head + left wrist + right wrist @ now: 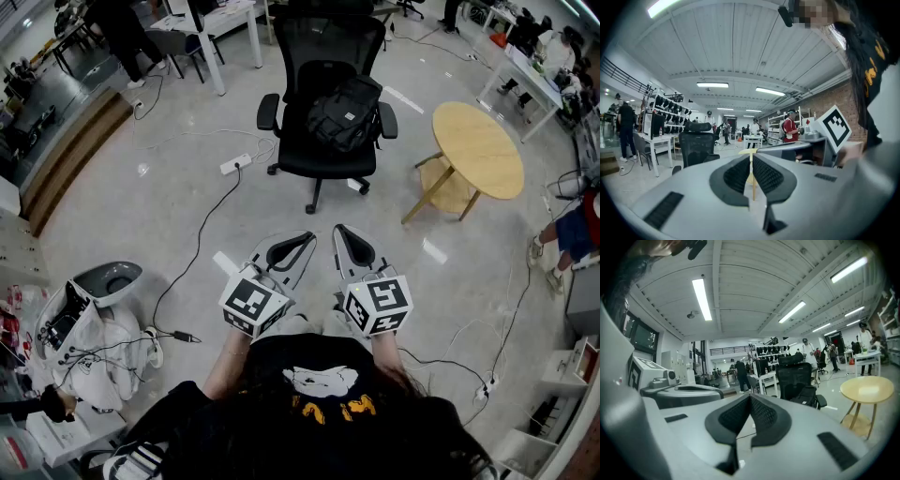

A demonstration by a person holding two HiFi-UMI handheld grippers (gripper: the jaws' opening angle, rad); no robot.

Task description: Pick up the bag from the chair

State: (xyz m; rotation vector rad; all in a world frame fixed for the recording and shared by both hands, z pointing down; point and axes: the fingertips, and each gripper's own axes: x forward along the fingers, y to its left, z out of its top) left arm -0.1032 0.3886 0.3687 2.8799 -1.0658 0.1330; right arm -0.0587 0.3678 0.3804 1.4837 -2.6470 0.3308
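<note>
Where it sits on the chair (309,152), the bag (345,112) is black.

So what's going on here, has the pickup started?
Not yet. A person stands back from the black office chair, holding the left gripper and right gripper side by side out front. Both are shut, empty and aimed roughly at the chair. The black bag lies on the seat, untouched. A round wooden table stands to the right in the head view.
</note>
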